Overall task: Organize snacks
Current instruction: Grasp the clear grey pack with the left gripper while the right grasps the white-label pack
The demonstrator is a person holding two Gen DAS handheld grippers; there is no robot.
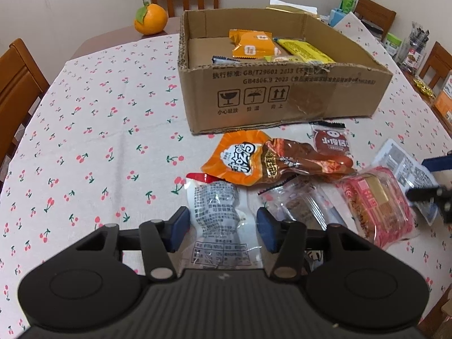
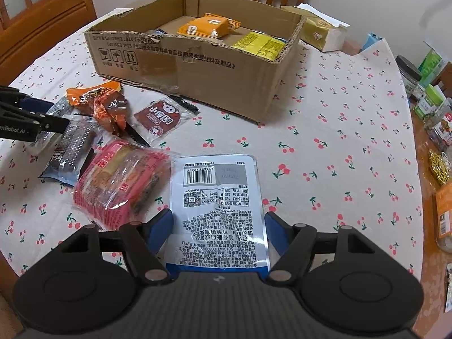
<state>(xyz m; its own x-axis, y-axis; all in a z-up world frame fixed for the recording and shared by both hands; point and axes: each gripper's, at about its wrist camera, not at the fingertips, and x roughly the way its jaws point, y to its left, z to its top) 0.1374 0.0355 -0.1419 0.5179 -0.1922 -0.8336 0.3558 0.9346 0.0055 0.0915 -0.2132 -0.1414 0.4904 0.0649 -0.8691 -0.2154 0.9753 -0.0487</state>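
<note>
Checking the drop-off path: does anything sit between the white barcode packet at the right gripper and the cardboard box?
Nothing visible does: bare tablecloth lies between the white packet and the cardboard box; other snacks lie left.

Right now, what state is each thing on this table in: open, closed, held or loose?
Cardboard box: open on top, upright, several packets inside.
Left gripper: jaws either side of the grey packet; whether they press is unclear.
Grey packet: sealed, print side up.
Right gripper: jaws shut on the white packet.
White packet: sealed, barcode side up.
Pink packet: sealed, loose in the pile.
Orange: whole, unpeeled.
</note>
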